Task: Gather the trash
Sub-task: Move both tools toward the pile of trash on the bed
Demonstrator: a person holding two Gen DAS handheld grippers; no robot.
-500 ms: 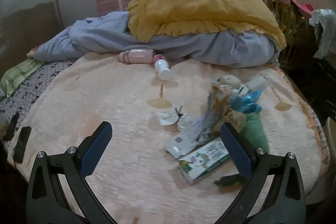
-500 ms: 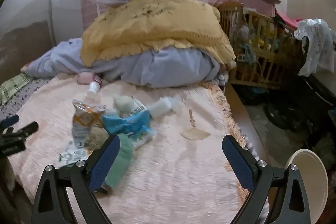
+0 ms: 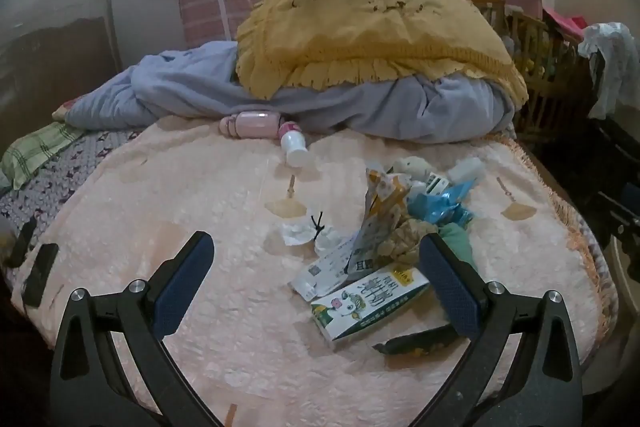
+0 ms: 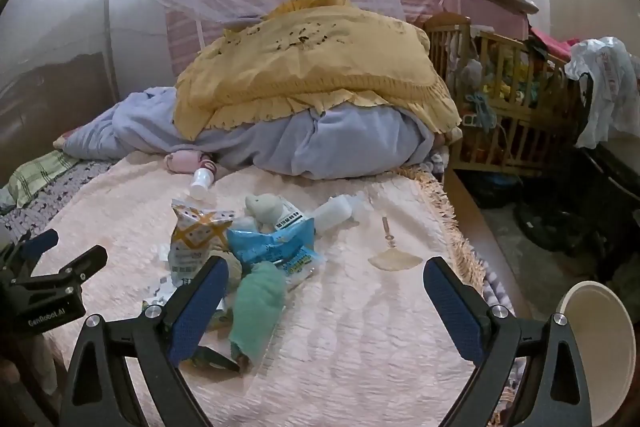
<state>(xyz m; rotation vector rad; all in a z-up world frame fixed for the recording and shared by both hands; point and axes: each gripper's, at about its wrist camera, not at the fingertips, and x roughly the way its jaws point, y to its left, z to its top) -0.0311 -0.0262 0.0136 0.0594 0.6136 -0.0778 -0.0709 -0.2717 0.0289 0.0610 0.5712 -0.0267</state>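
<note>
Pink bedspread (image 3: 200,187) holds the trash: crumpled tissue (image 3: 298,231), milk carton (image 3: 370,301), snack bag (image 3: 382,199), blue wrapper (image 3: 440,203), bunched together. Risk: one grab into overlapping pieces could snag the blanket or scatter wrappers. Left gripper (image 3: 316,283) wide open, empty, above the carton; right gripper (image 4: 326,307) likewise spread, holding nothing.

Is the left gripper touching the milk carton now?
Cannot tell. In the left wrist view the left gripper is open, and one finger overlaps the milk carton, but no gap or contact shows plainly.
</note>
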